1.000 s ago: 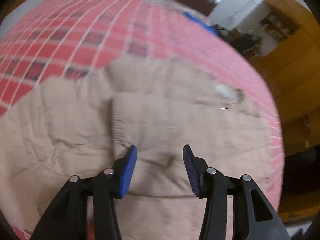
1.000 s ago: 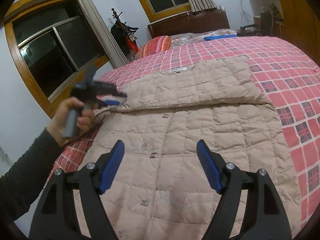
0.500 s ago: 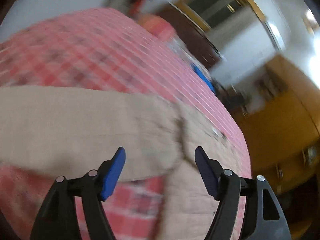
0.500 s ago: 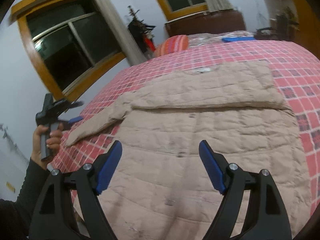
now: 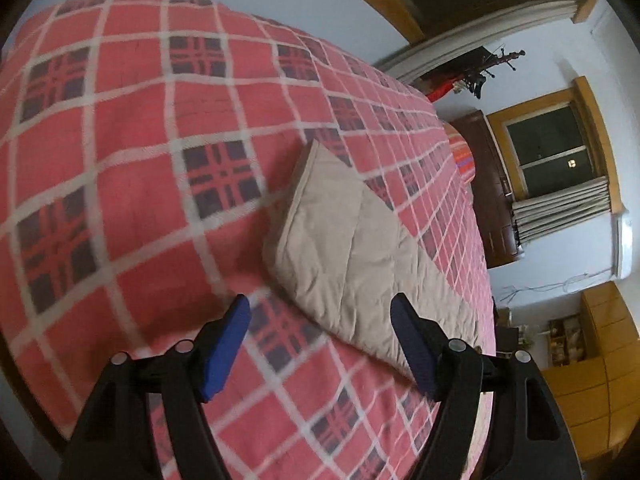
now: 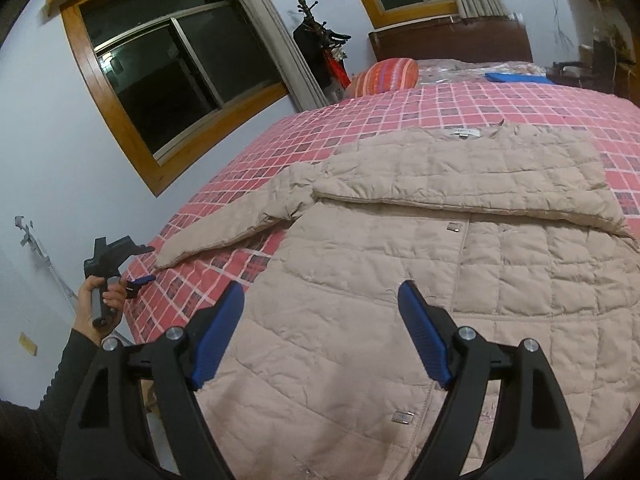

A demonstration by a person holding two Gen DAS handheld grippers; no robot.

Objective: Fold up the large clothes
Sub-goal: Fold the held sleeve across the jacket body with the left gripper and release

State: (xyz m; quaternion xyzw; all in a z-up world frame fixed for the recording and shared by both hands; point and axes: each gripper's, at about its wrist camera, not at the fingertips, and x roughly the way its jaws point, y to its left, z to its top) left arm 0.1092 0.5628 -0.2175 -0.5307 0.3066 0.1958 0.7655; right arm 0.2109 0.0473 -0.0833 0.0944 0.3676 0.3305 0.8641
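A beige quilted coat [image 6: 460, 248] lies spread on the red plaid bed, front up, with one sleeve folded across its chest. Its other sleeve [image 6: 224, 232] stretches out flat toward the bed's left edge. In the left wrist view that sleeve's cuff end [image 5: 344, 240] lies just beyond my left gripper [image 5: 320, 320], which is open and empty. From the right wrist view, the left gripper [image 6: 136, 268] is held in a hand off the bed's edge, apart from the cuff. My right gripper [image 6: 322, 300] hovers open over the coat's lower front.
The red plaid bedspread [image 5: 140, 152] covers the whole bed. A striped orange pillow [image 6: 386, 74] and a blue flat item [image 6: 516, 78] lie near the headboard. A window [image 6: 180, 64] and a coat stand [image 6: 316, 36] are by the left wall; a dark sleeve [image 6: 60, 392] is at lower left.
My left gripper drew the sleeve outward off the coat's body, let it lie flat, and backed off past the bed's edge. The right gripper stayed open over the coat.
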